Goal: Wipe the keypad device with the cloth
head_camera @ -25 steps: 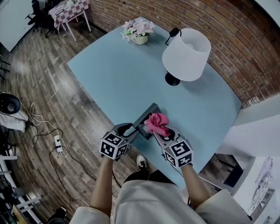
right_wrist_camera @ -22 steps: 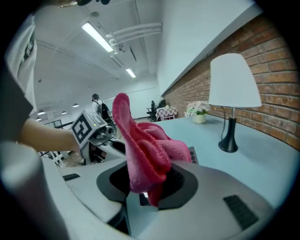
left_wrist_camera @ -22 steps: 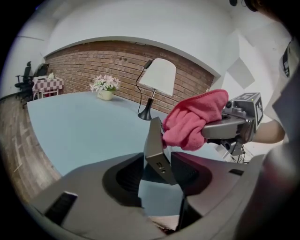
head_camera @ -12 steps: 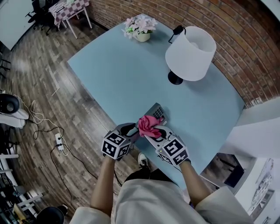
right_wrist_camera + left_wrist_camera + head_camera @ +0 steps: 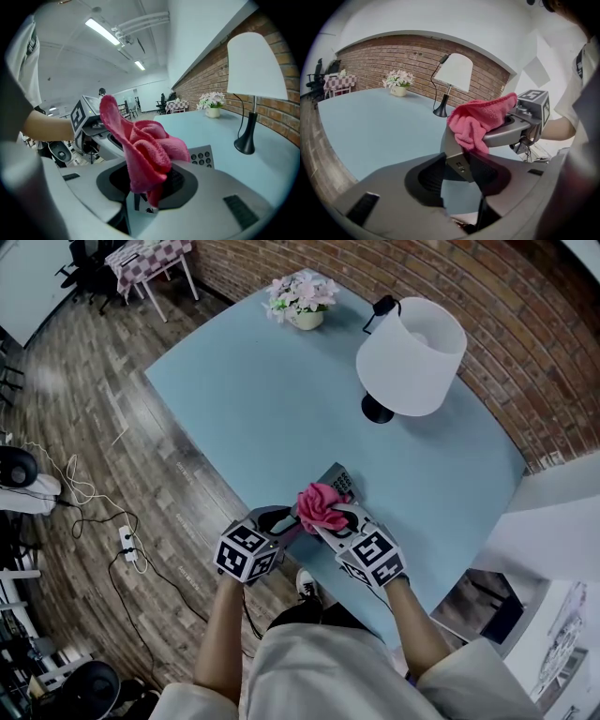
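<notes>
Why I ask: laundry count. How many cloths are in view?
1: the pink cloth, bunched between the jaws of the right gripper, against the keypad device. No other shows, though one could lie out of view.

A white lamp [image 5: 410,343] and potted flowers [image 5: 302,298] stand on the blue table [image 5: 253,399].

Light blue smooth-topped table [image 5: 253,399] with rounded corners stands on a wood-plank floor [image 5: 84,418], its right side close to a red brick wall [image 5: 525,343]. At the far corner a small white pot of pale pink and white flowers [image 5: 302,307] stands upright. A desk lamp with a white cone shade and a round black base [image 5: 377,411] stands upright on the wall side, well apart from the pot. A grey keypad device [image 5: 335,480] is at the near edge, keys end over the top; whether it touches the top can't be told.
</notes>
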`<action>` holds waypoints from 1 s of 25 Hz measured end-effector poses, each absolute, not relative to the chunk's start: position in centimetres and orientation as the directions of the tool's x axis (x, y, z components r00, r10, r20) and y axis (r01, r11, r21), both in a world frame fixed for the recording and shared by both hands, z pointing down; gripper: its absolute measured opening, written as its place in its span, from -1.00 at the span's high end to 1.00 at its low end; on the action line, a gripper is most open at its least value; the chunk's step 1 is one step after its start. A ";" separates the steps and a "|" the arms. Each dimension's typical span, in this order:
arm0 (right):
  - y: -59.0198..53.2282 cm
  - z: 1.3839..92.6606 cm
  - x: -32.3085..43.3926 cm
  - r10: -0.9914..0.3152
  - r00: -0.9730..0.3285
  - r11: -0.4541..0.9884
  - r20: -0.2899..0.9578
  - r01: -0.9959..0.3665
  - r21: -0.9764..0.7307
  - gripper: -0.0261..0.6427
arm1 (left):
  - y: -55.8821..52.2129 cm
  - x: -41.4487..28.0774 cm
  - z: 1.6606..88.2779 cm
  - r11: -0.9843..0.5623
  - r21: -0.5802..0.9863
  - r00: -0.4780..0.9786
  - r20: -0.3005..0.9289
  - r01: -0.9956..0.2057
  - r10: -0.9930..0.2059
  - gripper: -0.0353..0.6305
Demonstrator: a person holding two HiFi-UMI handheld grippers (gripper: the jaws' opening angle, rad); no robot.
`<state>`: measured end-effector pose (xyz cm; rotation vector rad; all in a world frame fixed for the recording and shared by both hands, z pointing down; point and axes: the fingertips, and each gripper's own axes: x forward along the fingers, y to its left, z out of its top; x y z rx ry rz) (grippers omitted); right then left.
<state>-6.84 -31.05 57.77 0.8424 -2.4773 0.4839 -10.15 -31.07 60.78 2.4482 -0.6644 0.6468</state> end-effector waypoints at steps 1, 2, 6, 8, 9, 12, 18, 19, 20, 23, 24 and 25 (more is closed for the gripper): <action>-31.1 57.8 -6.8 -0.476 -0.695 0.750 0.539 -0.641 -0.164 0.50 | -31.0 -10.2 60.8 -0.752 0.350 0.769 0.560 -0.558 -0.310 0.29; -31.2 57.8 -6.6 -0.481 -0.690 0.749 0.540 -0.644 -0.156 0.50 | -31.0 -10.2 60.8 -0.756 0.351 0.770 0.562 -0.552 -0.302 0.29; -32.4 58.0 -5.0 -0.522 -0.660 0.698 0.540 -0.694 -0.174 0.50 | -31.0 -10.1 60.7 -0.752 0.367 0.777 0.556 -0.547 -0.294 0.30; -33.1 58.2 -4.2 -0.540 -0.648 0.671 0.537 -0.717 -0.190 0.50 | -31.0 -10.1 60.7 -0.746 0.378 0.782 0.549 -0.548 -0.297 0.31; -33.4 58.2 -3.7 -0.550 -0.640 0.658 0.536 -0.728 -0.194 0.50 | -31.0 -10.1 60.7 -0.746 0.379 0.783 0.547 -0.548 -0.297 0.31; -34.3 58.4 -2.5 -0.581 -0.616 0.617 0.532 -0.759 -0.206 0.50 | -31.1 -10.1 60.7 -0.747 0.381 0.784 0.548 -0.545 -0.292 0.31; -35.2 58.8 -1.0 -0.632 -0.602 0.536 0.489 -0.795 -0.285 0.50 | -31.0 -10.1 60.8 -0.759 0.370 0.782 0.557 -0.536 -0.280 0.31; -35.4 58.9 -0.7 -0.644 -0.591 0.520 0.486 -0.804 -0.289 0.50 | -31.0 -10.1 60.8 -0.761 0.368 0.781 0.560 -0.535 -0.278 0.30; -35.6 59.0 -0.3 -0.658 -0.575 0.500 0.486 -0.816 -0.289 0.50 | -31.0 -10.1 60.8 -0.762 0.367 0.780 0.561 -0.534 -0.276 0.30; -36.5 60.2 1.8 -0.706 -0.477 0.407 0.524 -0.878 -0.251 0.51 | -31.0 -10.2 60.8 -0.763 0.365 0.779 0.564 -0.534 -0.275 0.31; -36.8 60.8 2.6 -0.713 -0.442 0.375 0.544 -0.896 -0.237 0.51 | -31.1 -10.2 60.9 -0.762 0.364 0.778 0.564 -0.535 -0.277 0.31; -36.9 61.3 3.2 -0.713 -0.425 0.353 0.558 -0.905 -0.238 0.51 | -31.1 -10.2 60.9 -0.762 0.364 0.778 0.563 -0.536 -0.279 0.30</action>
